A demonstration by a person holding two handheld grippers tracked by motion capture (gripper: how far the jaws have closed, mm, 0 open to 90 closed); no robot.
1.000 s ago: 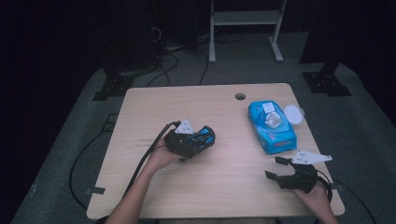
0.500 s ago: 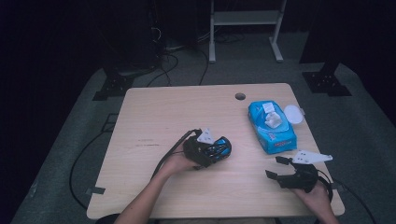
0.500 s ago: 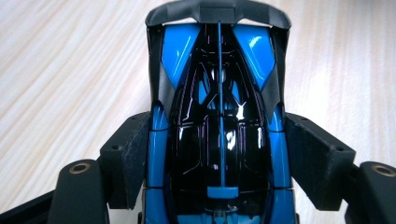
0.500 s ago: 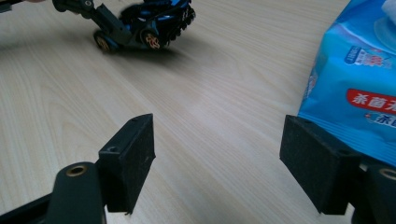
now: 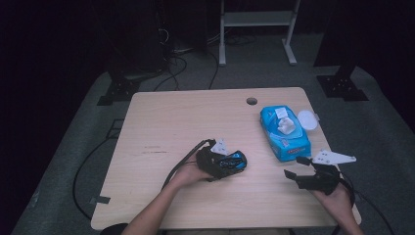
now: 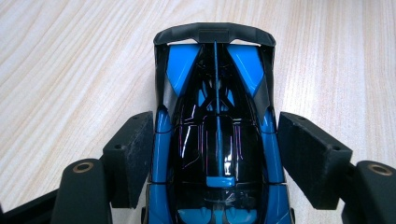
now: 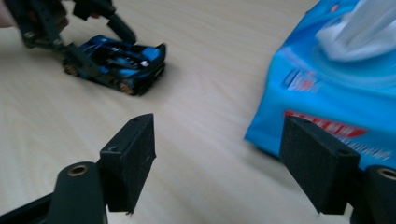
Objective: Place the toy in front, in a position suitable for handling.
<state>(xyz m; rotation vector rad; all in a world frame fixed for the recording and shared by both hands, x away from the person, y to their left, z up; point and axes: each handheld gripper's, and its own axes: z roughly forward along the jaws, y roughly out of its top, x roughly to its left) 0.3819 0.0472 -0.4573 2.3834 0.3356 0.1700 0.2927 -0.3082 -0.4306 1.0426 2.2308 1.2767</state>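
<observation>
**Blue toy racer held fast at mid-table**

The left gripper is clamped on a toy car. In the left gripper view we see its two black pads lying against the car's flanks just behind the cabin. The right gripper stands with its jaws wide apart and nothing between them, low over the near right part of the table.

The car sits near the middle of the table, a little toward the person's side, and its wheels look to be on or just above the wood. Its long axis runs straight along the left gripper's own line, with the rear wing at the far end, away from the hand. From above, that wing points right, toward a blue pack of wet wipes. The pack lies well apart from the car with its white lid flipped open and a wipe standing up from the slot.

The left hand owns the car outright. The right gripper is well apart from it and just in front of the pack. We judge that any coming move of the car turns on that lengthwise hold: pushed or set down, it would travel wing-first toward the wipes.

The car is glossy black on top with bright blue side panels, a thin blue spine down the centre and a dark, arched rear wing. The right gripper view catches small gold-coloured wheel hubs.
</observation>
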